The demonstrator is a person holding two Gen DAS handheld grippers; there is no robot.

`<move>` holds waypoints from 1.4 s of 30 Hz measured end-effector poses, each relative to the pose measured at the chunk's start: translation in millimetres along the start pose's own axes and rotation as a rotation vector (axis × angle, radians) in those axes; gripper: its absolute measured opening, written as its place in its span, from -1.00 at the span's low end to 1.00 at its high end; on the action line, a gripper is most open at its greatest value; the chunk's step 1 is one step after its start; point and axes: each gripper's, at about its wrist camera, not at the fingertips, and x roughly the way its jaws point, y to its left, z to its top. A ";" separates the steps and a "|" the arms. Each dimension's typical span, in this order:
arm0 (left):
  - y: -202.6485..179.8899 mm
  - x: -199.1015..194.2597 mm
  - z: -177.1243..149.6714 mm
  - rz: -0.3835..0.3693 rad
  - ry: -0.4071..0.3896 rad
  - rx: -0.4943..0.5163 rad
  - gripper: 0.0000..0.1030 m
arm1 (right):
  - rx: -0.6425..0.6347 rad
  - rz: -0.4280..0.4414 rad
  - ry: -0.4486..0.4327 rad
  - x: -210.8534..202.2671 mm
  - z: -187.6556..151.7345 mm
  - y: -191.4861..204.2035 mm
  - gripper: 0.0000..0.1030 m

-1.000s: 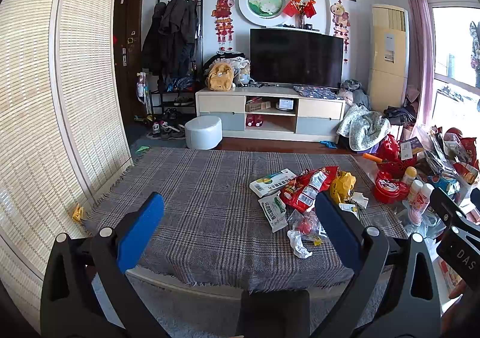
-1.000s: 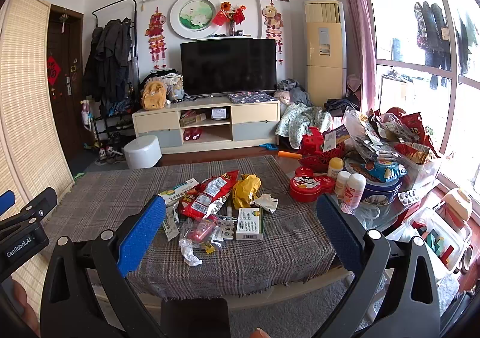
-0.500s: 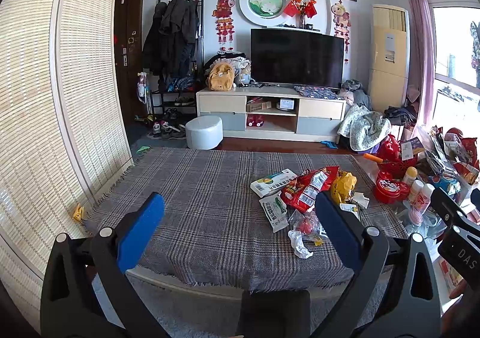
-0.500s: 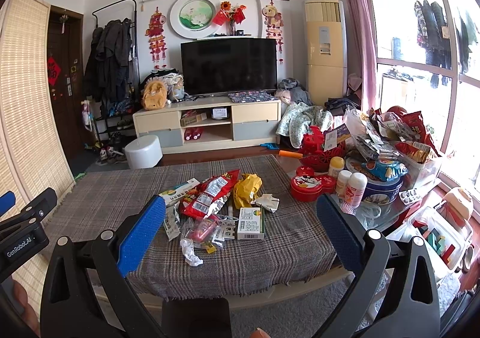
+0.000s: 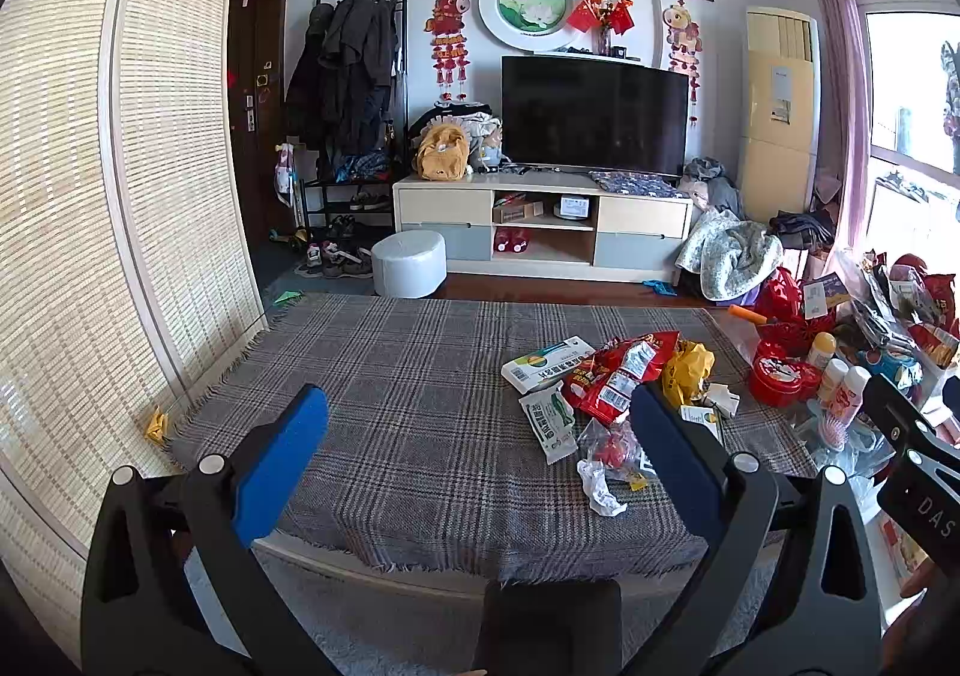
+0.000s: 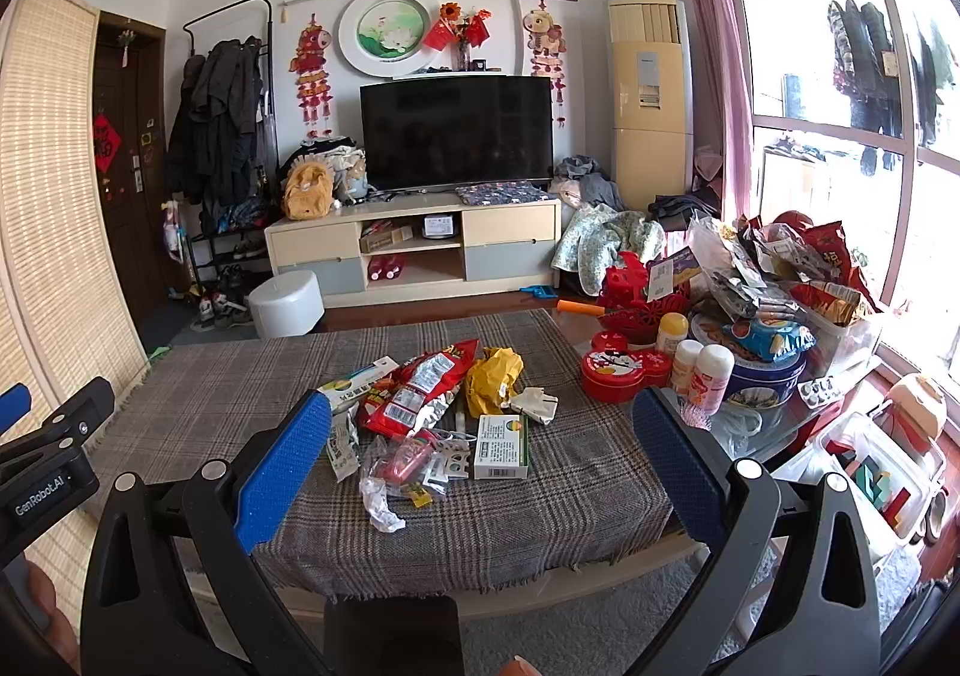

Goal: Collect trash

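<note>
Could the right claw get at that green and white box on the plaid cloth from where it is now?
Probably yes. The right claw is open and empty, and the box lies flat near the table's front edge, its right side clear; only clear wrappers touch its left.

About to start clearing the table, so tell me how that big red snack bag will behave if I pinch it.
The red snack bag looks torn open and flattened, so probably light and floppy. Its glossy, crinkled foil may slip between the pads.

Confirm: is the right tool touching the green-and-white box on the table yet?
Apart. In the right wrist view the right tool is open and held short of the table edge; the green-and-white box lies flat on the plaid cloth, clear of both pads.
</note>
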 end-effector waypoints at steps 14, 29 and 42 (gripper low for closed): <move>12.8 41.5 1.1 -0.001 0.043 0.040 0.85 | 0.024 0.001 0.064 46.0 4.9 -12.0 0.95; -18.4 138.0 7.2 -0.028 0.162 0.124 0.85 | 0.068 0.004 0.237 156.5 12.4 -40.1 0.95; -46.6 266.4 -16.4 -0.099 0.360 0.138 0.66 | 0.070 0.014 0.435 267.1 -16.2 -46.6 0.82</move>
